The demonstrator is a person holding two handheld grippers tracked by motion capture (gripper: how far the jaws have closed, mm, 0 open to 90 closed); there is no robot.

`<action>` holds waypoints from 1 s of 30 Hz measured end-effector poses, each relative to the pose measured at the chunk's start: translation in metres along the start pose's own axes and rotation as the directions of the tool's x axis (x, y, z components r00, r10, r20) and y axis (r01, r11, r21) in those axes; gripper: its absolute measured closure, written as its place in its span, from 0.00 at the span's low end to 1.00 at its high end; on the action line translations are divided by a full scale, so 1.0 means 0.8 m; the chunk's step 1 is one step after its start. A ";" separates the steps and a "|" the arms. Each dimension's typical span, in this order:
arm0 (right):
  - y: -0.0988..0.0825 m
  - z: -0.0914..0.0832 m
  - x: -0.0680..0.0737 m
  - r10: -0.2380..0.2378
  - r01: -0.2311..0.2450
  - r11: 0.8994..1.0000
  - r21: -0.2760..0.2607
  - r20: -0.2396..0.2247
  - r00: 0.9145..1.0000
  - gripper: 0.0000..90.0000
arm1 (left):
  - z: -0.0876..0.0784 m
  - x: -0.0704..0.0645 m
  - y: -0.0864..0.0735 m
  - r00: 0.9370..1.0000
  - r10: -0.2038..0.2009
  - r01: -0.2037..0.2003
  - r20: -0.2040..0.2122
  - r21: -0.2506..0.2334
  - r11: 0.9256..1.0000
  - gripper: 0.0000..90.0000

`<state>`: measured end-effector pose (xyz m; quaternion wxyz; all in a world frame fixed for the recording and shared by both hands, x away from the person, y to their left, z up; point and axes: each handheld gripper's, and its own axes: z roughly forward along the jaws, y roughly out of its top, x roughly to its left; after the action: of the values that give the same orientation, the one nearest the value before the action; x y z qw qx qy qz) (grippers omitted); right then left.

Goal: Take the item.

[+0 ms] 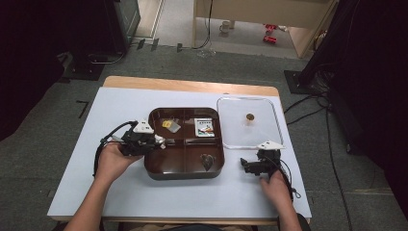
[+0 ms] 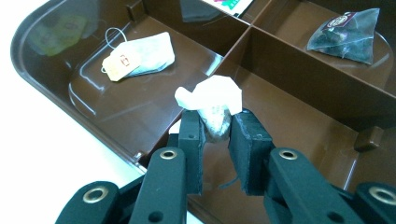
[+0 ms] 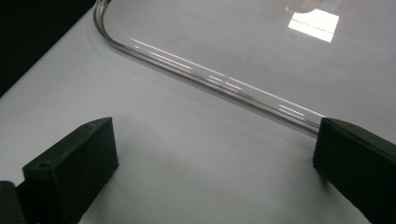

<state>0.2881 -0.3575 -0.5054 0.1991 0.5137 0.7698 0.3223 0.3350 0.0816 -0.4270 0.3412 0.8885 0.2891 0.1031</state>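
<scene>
Brown tray (image 1: 153, 169): left gripper (image 2: 215, 122) pinches a white teabag (image 2: 212, 95) over its near-left compartment, clear of the divider for sorting. Right gripper (image 3: 215, 158), right of tray, jaws wide, empty, parked.

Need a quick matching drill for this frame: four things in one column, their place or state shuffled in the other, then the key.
Things
1. white tea bag
2. tea bag with orange tag
3. dark pyramid tea bag
4. clear lid

Place or state
A. lies in its own tray compartment, string looped beside it
B. flat on the table, right of the tray
C. pinched between the left gripper's jaws over the tray
D. rests in a compartment on the far side of a divider, seen from the left gripper

Pairs: 1-C, 2-A, 3-D, 4-B
</scene>
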 end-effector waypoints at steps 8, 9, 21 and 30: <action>0.000 0.000 0.000 0.000 0.000 1.000 0.000 0.000 1.000 0.00 | -0.012 0.004 -0.004 1.000 -0.014 0.014 0.002 -0.026 1.000 0.84; 0.000 0.000 0.000 0.000 0.000 1.000 0.000 0.000 1.000 0.00 | -0.014 0.004 -0.005 1.000 -0.015 0.015 0.002 -0.029 0.999 0.84; 0.000 0.000 0.000 0.001 -0.001 1.000 0.001 -0.001 1.000 0.00 | -0.035 0.013 -0.012 0.999 -0.046 0.045 -0.010 -0.065 0.997 0.84; 0.000 0.000 0.000 0.002 -0.002 1.000 0.001 -0.001 1.000 0.00 | -0.047 0.020 -0.019 0.998 -0.067 0.065 -0.020 -0.082 0.994 0.84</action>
<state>0.2883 -0.3576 -0.5054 0.1981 0.5142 0.7697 0.3223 0.3266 0.1204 -0.4088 0.3771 0.8625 0.3177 0.1134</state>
